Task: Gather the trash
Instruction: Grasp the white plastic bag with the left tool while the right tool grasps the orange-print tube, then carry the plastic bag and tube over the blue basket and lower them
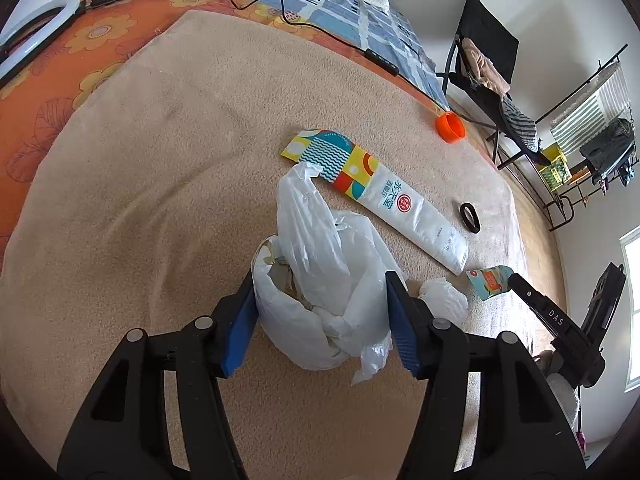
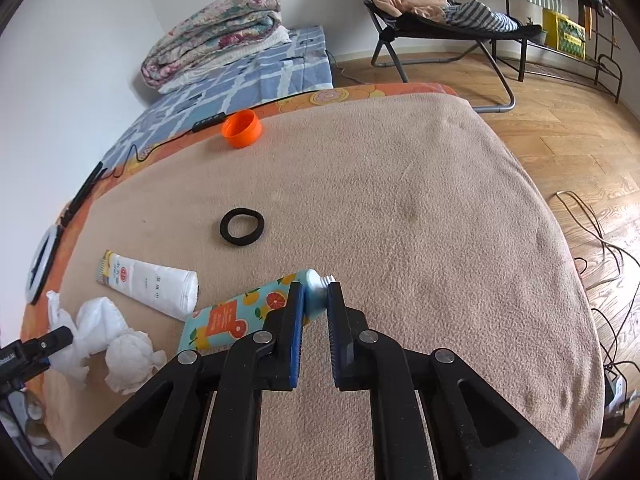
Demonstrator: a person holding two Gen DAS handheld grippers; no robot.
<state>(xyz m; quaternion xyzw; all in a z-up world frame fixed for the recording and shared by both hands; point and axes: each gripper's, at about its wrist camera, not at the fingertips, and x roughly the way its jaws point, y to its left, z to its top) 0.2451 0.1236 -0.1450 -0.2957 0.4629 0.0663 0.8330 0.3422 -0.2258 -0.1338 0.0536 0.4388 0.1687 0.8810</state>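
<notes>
Left tongs spread wide around the white plastic bag, pads flanking it without clearly pinching, probably steadying it as the collection bag. Right tongs nearly closed on the neck of the citrus-print tube; contact looks likely, but a small gap shows, so firm grip unconfirmed. Everything sits on the beige blanket over the bed. Still loose: crumpled tissue, long white wrapper, orange cap, black hair tie. Bag contents are mostly hidden; the tube's cap is missing or out of sight.
</notes>
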